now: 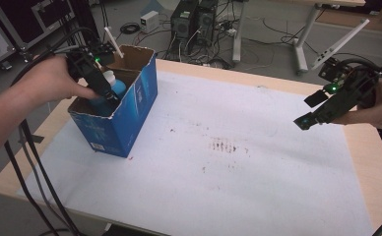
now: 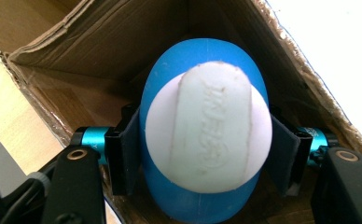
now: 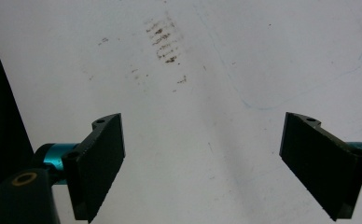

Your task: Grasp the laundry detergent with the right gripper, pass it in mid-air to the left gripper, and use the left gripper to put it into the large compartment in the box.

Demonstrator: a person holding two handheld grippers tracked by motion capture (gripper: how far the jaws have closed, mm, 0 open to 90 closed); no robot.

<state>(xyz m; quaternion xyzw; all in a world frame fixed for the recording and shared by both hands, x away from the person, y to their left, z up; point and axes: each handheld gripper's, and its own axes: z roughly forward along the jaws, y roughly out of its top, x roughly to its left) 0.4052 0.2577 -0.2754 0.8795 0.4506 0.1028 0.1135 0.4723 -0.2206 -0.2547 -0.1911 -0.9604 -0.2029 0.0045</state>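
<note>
White paper (image 1: 218, 162) covers the worktop (image 1: 371, 162). At far left, the left tongs (image 1: 111, 96) reach down into a blue cardboard box (image 1: 130, 118), clamped on a blue bottle (image 2: 202, 135) (white cap up). Right tongs (image 1: 313, 109) hover wide open, holding nothing, at the right edge.

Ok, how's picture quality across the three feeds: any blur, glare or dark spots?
High view: soft, low detail, box readable. Left gripper view: bottle cap fairly sharp, box interior shadowed, paper at top right blown out. Right gripper view: evenly lit, jaws throw faint shadows on the paper.
</note>
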